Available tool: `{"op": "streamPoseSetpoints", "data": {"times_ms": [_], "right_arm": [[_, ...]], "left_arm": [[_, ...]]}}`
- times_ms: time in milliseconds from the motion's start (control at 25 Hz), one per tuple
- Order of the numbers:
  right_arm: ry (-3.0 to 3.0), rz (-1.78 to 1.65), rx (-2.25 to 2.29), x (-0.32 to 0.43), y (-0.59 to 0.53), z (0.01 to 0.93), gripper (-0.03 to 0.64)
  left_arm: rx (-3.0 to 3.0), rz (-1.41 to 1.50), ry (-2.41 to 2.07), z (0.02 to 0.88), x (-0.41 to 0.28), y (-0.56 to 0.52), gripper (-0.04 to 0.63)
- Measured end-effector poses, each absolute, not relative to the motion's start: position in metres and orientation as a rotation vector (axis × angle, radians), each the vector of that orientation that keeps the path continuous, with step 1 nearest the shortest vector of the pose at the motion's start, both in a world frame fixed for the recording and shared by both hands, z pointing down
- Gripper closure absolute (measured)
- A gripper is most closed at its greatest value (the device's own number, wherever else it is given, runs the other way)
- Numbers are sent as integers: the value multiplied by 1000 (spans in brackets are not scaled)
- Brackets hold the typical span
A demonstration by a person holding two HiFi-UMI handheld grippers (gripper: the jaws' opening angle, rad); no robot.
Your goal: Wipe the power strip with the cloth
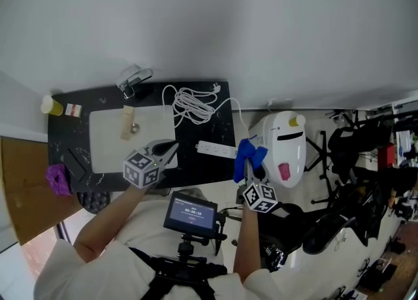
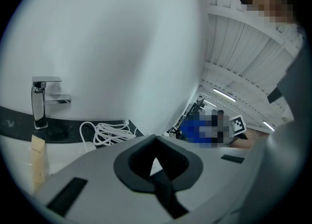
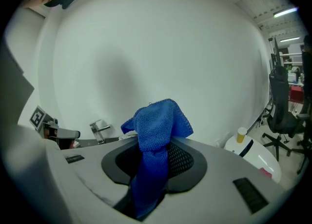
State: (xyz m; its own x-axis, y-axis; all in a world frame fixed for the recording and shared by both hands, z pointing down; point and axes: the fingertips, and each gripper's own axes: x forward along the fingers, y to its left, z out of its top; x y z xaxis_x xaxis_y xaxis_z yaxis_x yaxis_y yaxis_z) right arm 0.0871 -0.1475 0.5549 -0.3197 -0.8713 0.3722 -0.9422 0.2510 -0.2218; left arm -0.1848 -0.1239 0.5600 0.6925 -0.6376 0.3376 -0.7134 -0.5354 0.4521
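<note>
The white power strip [image 1: 216, 150] lies on the black counter [image 1: 202, 171], right of the sink basin, and its coiled white cable [image 1: 192, 104] lies behind it. My right gripper [image 1: 251, 161] is shut on a blue cloth [image 1: 249, 153] that hangs just off the strip's right end, past the counter edge. In the right gripper view the cloth [image 3: 155, 137] bunches up between the jaws and stands above them. My left gripper [image 1: 171, 149] hovers over the basin's right edge, left of the strip, jaws together and holding nothing. The cable [image 2: 110, 132] shows in the left gripper view.
A chrome faucet [image 1: 134, 81] stands behind the basin [image 1: 108, 138]. A yellow cup [image 1: 49, 104] and a purple item [image 1: 57, 179] are at the counter's left. A white rounded machine [image 1: 285, 146] stands on the floor to the right, with office chairs [image 1: 353, 161] beyond.
</note>
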Motion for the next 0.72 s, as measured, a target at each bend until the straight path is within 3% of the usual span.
{"op": "streamPoseSetpoints", "data": {"times_ms": [720], "right_arm": [[-2481,642,1617,188,-34,528,509]], "left_arm": [[2328,192,-1139,511,-65,-3,595]]}}
